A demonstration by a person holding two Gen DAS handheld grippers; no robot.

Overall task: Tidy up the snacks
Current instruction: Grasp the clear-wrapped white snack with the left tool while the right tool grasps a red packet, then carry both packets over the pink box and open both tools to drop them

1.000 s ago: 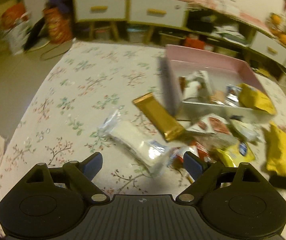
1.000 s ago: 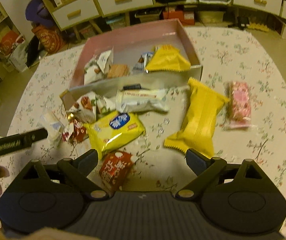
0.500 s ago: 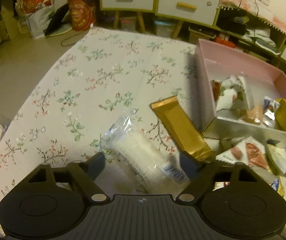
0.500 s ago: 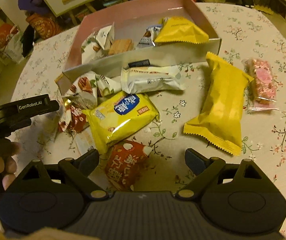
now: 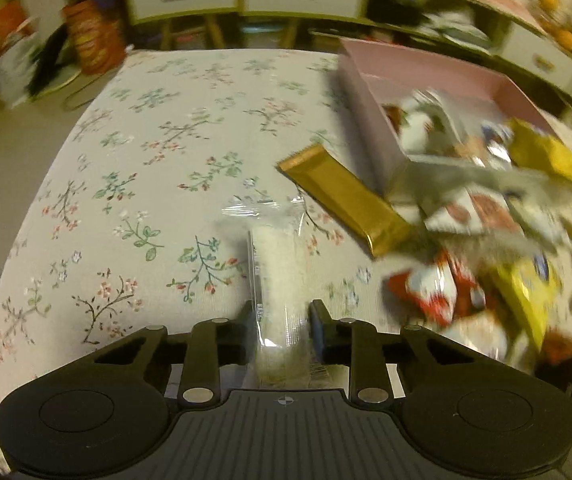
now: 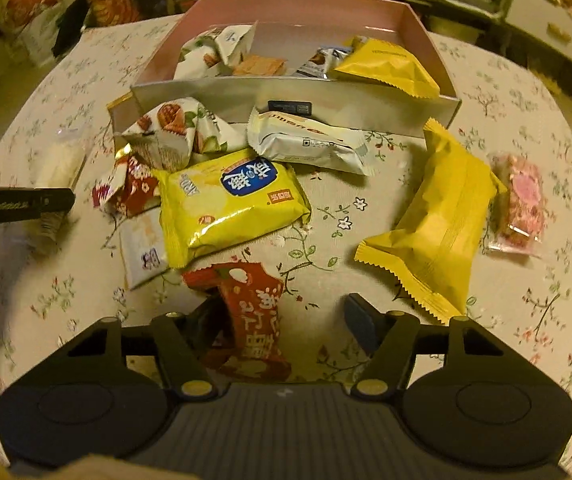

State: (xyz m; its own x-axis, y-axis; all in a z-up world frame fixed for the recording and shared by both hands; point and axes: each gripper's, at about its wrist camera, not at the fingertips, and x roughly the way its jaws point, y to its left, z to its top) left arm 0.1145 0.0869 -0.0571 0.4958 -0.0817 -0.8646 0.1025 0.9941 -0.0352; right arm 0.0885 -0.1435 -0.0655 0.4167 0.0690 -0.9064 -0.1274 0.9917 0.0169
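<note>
The pink box (image 6: pixel 426 28) sits on the flowery surface (image 5: pixel 146 140). Inside it lie a white crumpled packet (image 6: pixel 214 52), a small orange cracker pack (image 6: pixel 260 66) and a yellow bag (image 6: pixel 386 66). More snacks lie just in front of the box.

The left gripper (image 5: pixel 282 320) has just been closing its jaws, and they now squeeze the clear white snack pack (image 5: pixel 278 272).

The right gripper (image 6: pixel 282 320) has just been closing too. Its jaws stand half wide around the red packet (image 6: pixel 246 312), with the right one not touching it.
</note>
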